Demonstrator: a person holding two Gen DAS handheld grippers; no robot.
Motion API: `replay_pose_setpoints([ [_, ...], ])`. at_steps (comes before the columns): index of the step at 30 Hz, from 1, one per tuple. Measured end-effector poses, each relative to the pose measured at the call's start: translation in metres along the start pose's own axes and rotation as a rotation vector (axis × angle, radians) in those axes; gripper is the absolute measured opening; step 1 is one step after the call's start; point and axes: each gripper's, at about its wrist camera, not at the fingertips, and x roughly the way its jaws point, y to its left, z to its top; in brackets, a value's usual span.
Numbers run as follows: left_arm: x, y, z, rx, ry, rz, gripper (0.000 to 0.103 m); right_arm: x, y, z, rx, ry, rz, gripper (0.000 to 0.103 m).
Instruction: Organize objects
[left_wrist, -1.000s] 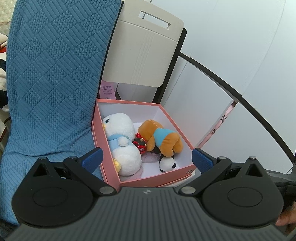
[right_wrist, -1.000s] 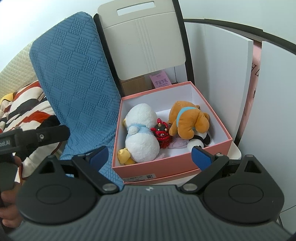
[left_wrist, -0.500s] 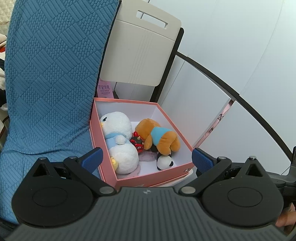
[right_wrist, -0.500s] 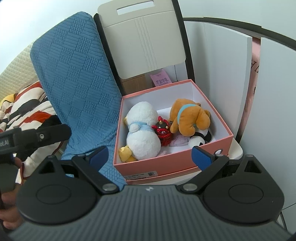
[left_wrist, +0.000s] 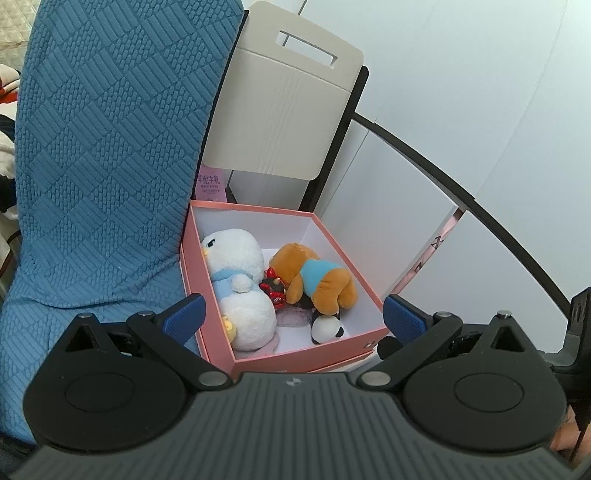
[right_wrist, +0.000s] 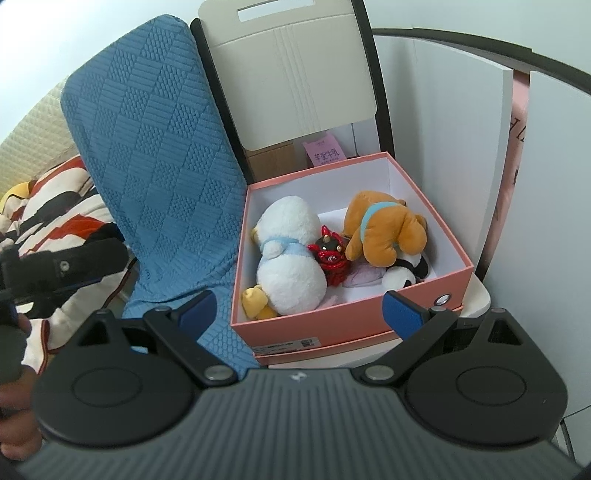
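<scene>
A pink box (left_wrist: 347, 345) (right_wrist: 354, 321) sits on a white chair seat. Inside lie a white plush duck (left_wrist: 240, 284) (right_wrist: 288, 258), a brown plush dog in a blue shirt (left_wrist: 317, 280) (right_wrist: 384, 229), a small red toy (left_wrist: 273, 288) (right_wrist: 330, 258) between them and a small panda plush (left_wrist: 327, 326) (right_wrist: 404, 273) near the front wall. My left gripper (left_wrist: 293, 317) hovers open in front of the box, holding nothing. Open and likewise bare, my right gripper (right_wrist: 299, 312) hangs before the box's front wall. The left tool (right_wrist: 59, 266) shows at the right wrist view's left edge.
A blue quilted cloth (left_wrist: 103, 166) (right_wrist: 159, 166) drapes down on the box's left side. The cream chair back (left_wrist: 288, 114) (right_wrist: 295, 77) rises behind the box. White panels (left_wrist: 388, 214) (right_wrist: 450, 122) close the right side. Striped bedding (right_wrist: 55, 206) lies far left.
Both grippers have drawn slightly back and away from the box, so it sits a little smaller and lower in view. The toys have not moved. Both stay open.
</scene>
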Motion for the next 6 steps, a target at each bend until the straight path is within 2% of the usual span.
replay_pose_setpoints([
  [6, -0.0007, 0.0011, -0.0003, -0.007, 0.005, 0.004, 0.103, -0.001, -0.0002, -0.0013, 0.004, 0.003, -0.002, 0.098],
])
